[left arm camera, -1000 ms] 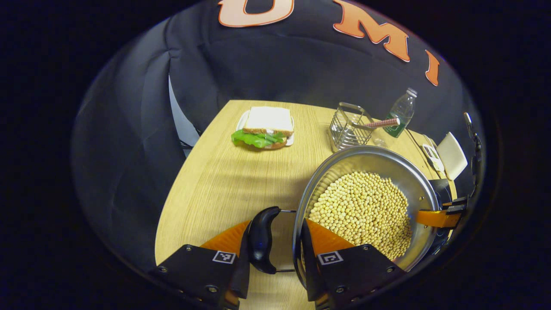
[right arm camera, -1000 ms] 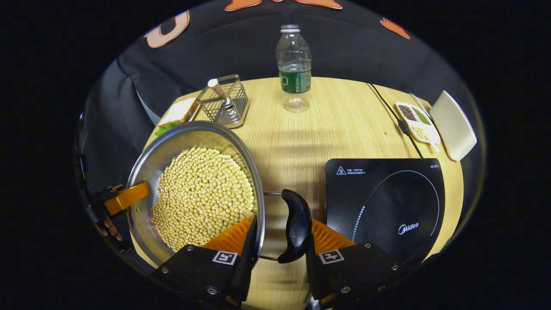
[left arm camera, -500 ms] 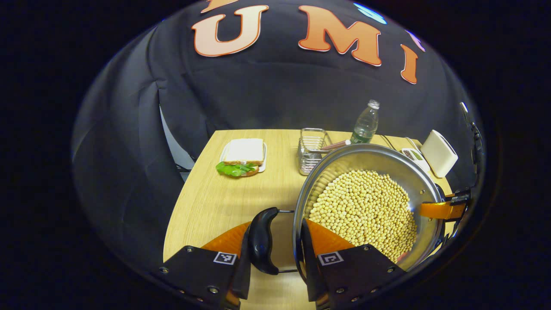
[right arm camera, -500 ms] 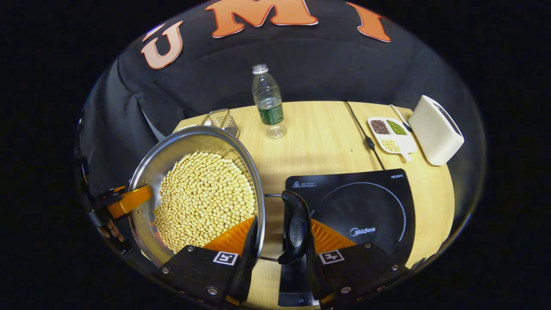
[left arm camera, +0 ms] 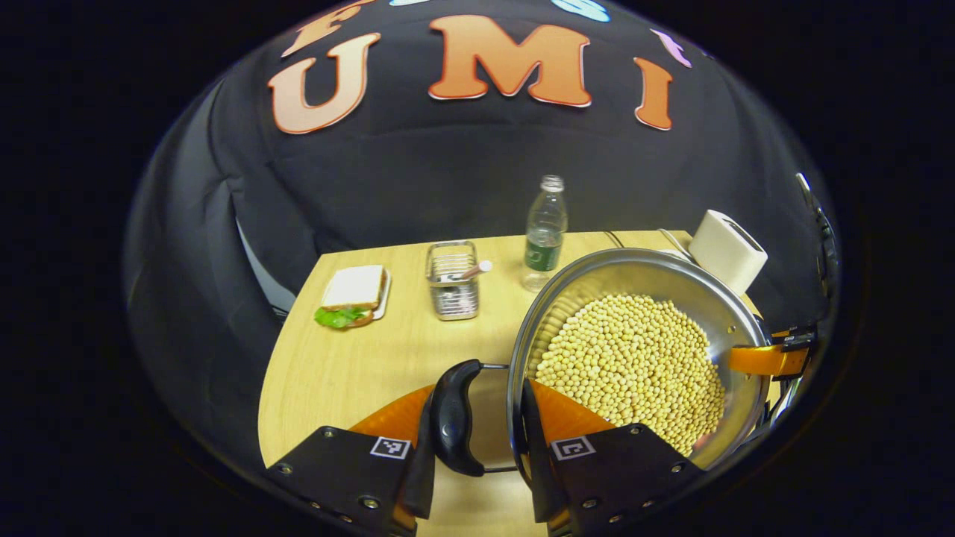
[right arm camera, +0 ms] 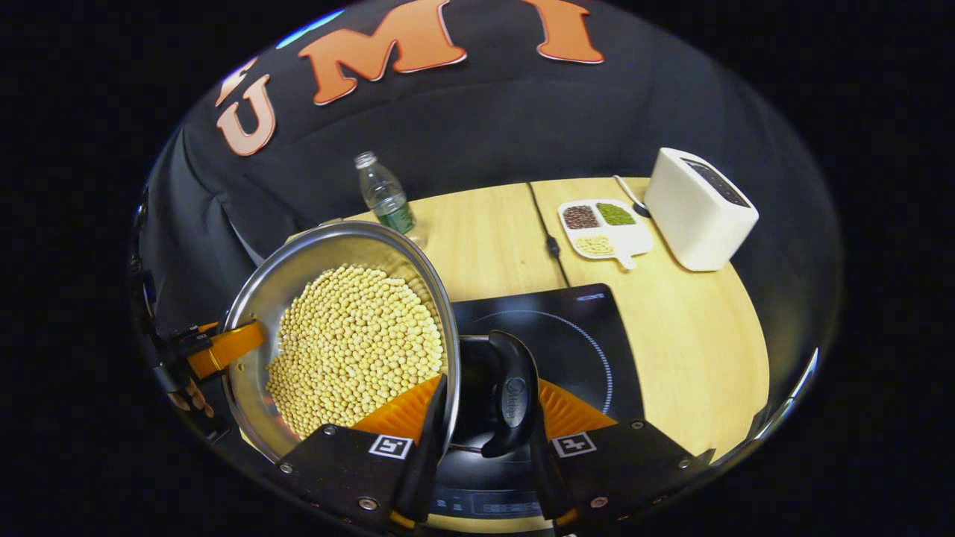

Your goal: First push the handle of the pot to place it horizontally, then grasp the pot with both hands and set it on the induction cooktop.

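Note:
A steel pot (left arm camera: 675,280) full of yellow beans (left arm camera: 634,358) hangs above the wooden table (left arm camera: 351,365). My left gripper (left arm camera: 477,403) is shut on the pot's black left handle (left arm camera: 453,425), one finger outside the handle and one inside the rim. In the right gripper view my right gripper (right arm camera: 489,395) is shut the same way on the pot's right handle (right arm camera: 511,395). That handle hovers over the black induction cooktop (right arm camera: 574,335). The pot (right arm camera: 298,261) sits left of it. Each view shows the other gripper across the pot: right gripper (left arm camera: 765,359), left gripper (right arm camera: 220,347).
A sandwich on a plate (left arm camera: 351,294), a wire basket (left arm camera: 451,280) and a water bottle (left arm camera: 543,231) stand at the table's far side. A white box-shaped appliance (right arm camera: 697,209), a divided dish of beans (right arm camera: 604,227) and the cooktop's cable (right arm camera: 548,239) lie beyond the cooktop.
Both grippers have raised the pot and carried it toward the cooktop. The cooktop, off to the right before, now lies beneath the right handle.

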{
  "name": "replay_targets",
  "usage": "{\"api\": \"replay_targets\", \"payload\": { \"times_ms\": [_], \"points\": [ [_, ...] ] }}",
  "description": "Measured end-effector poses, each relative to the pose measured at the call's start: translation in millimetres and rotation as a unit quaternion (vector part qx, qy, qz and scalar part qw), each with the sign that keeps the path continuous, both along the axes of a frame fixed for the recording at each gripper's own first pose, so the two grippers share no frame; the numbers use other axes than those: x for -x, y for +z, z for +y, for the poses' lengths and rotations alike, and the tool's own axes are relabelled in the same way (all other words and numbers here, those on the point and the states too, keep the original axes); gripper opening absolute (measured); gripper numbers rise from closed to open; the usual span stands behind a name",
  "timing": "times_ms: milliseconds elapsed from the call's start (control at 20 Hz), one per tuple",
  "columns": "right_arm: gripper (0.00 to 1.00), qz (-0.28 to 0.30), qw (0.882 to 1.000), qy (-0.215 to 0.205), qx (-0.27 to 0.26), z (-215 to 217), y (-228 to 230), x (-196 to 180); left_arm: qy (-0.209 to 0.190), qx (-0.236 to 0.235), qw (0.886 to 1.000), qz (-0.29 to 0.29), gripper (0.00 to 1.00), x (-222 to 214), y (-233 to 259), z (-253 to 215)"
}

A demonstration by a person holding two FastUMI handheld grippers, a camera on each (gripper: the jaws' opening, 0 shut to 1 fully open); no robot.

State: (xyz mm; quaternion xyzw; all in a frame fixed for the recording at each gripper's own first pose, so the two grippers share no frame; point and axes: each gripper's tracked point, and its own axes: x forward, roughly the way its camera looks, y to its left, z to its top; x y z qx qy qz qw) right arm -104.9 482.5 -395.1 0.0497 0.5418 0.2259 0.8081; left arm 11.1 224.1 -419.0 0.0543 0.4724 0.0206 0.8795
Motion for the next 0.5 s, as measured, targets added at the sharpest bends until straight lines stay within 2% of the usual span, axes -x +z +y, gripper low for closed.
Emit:
{"api": "replay_targets", "payload": {
  "times_ms": [250, 500],
  "points": [
    [0.54, -0.006, 1.000, -0.029, 0.006, -5, 3, 4, -0.015, 0.006, 1.000, -0.006, 0.53, -4, -16, -2],
    [0.54, -0.005, 0.999, -0.038, 0.009, -10, 2, 11, -0.027, 0.005, 1.000, -0.007, 0.53, -11, -14, -4]
  ]
}}
